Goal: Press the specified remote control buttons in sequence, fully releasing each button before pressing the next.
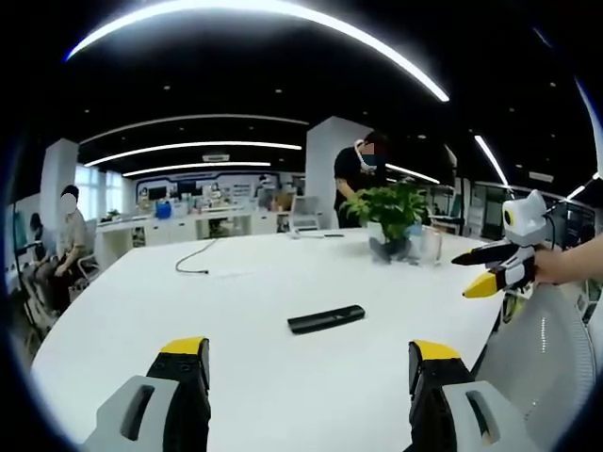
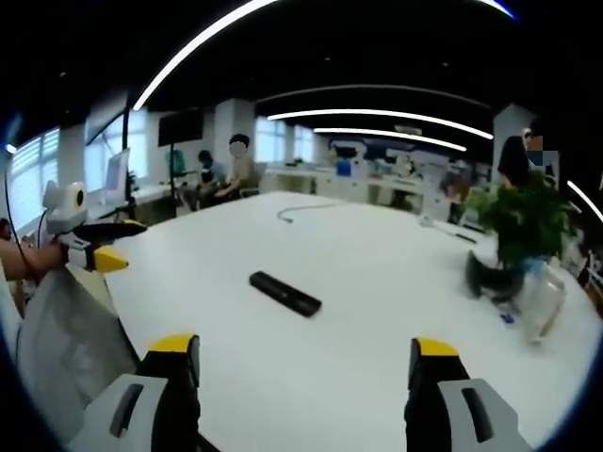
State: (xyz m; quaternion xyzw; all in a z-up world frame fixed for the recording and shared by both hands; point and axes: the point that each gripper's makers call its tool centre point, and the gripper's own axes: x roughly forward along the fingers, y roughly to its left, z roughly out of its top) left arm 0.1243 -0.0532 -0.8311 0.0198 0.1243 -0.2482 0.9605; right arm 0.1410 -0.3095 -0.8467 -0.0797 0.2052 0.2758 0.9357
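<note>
A black remote control lies flat on the white table, just ahead of my left gripper, whose yellow-tipped jaws stand wide apart with nothing between them. In the right gripper view the remote lies a little ahead of my right gripper, also open and empty. Both grippers hang above the near table edge, apart from the remote. From the left gripper view, the right gripper is at the right, jaws parted. The left gripper enters the right gripper view at the left.
A potted plant and a clear cup stand on the far side. A thin cable trails across the table. A grey mesh chair back stands at the table edge. One person stands behind the plant, another sits at a desk.
</note>
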